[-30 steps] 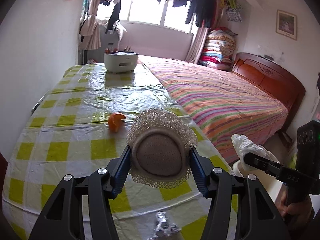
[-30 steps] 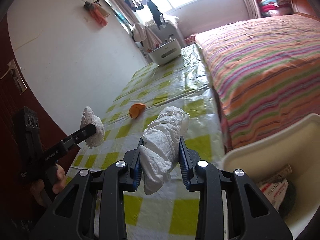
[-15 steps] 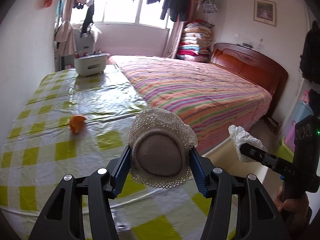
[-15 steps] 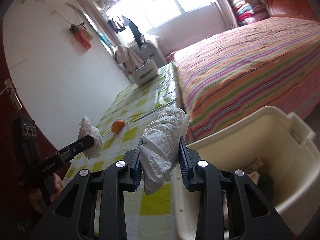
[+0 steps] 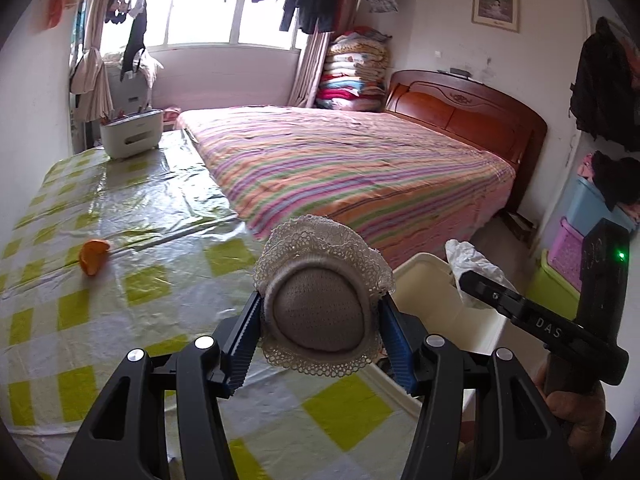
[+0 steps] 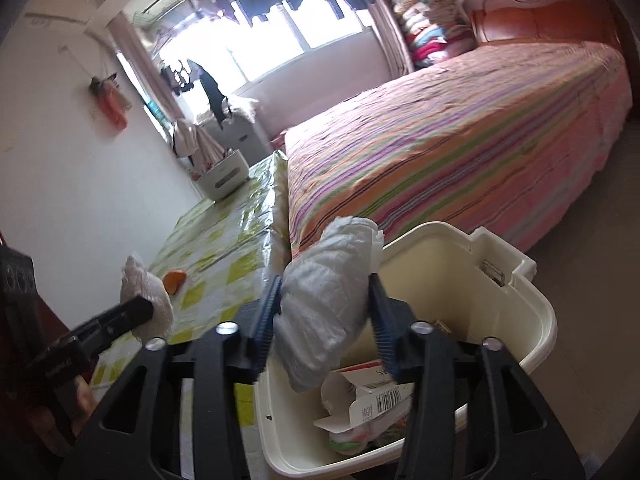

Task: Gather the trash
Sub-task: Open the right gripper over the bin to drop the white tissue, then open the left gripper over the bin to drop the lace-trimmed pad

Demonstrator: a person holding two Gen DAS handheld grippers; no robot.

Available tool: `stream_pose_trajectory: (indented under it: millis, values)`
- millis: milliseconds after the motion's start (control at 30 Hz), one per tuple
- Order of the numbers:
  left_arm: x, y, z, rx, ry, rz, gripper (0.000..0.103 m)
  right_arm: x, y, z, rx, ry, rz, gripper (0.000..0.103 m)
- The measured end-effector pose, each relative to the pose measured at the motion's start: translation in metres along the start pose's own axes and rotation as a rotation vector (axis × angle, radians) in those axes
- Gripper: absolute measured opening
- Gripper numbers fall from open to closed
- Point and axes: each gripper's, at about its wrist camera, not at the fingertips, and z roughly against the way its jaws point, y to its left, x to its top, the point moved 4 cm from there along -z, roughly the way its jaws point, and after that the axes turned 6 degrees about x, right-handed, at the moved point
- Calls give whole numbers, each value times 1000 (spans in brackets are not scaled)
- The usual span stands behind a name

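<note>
Both grippers hovered by the cream bin, each with a piece of trash.

The left gripper (image 5: 320,322) stood clamped on a round lace-edged pad (image 5: 320,304) at the centre of its view, above the edge of the checked table (image 5: 120,280). The right gripper (image 6: 324,320) had just been opening; a crumpled white tissue (image 6: 324,296) sat between its parted jaws over the bin (image 6: 516,300), where cardboard scraps (image 6: 368,400) lay. An orange peel (image 5: 93,256) remained at the table's left.

Yellow-and-white checked tablecloth (image 5: 72,312), rainbow-striped bedspread (image 5: 340,168), cream bin (image 6: 536,312), orange peel (image 5: 94,256), white-laced grey pad (image 5: 320,312)
</note>
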Motion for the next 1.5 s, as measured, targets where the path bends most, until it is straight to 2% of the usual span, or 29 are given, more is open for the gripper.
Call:
stream_pose_trajectory:
  millis: [100,267,500,933,1100,1167,1333,1433,1500]
  values:
    - [1,-7,-3,-13,8,4,55,4,1,0,-5,-21,-16,66]
    - [2,-23,-11,-39,29,1,55,12,10,11,14,-91,-50,67]
    - [-6,-45,-30,-67,82,-23,55,24,-22,40,20,-238,-197,72]
    - [-17,-73,-48,-110,167,-35,55,16,-10,25,41,-225,-199,73]
    - [-24,-86,-50,-107,174,-92,56,15,-14,31,47,-229,-202,73]
    - [-26,-94,-48,-101,167,-137,59,14,-14,30,51,-225,-200,73]
    - [-25,-100,-40,-85,125,-169,77,13,-12,29,55,-217,-191,73]
    - [-21,-97,-37,-86,119,-163,77,14,-16,31,53,-219,-194,73]
    - [-18,-93,-30,-62,90,-182,77,13,-16,33,53,-220,-194,73]
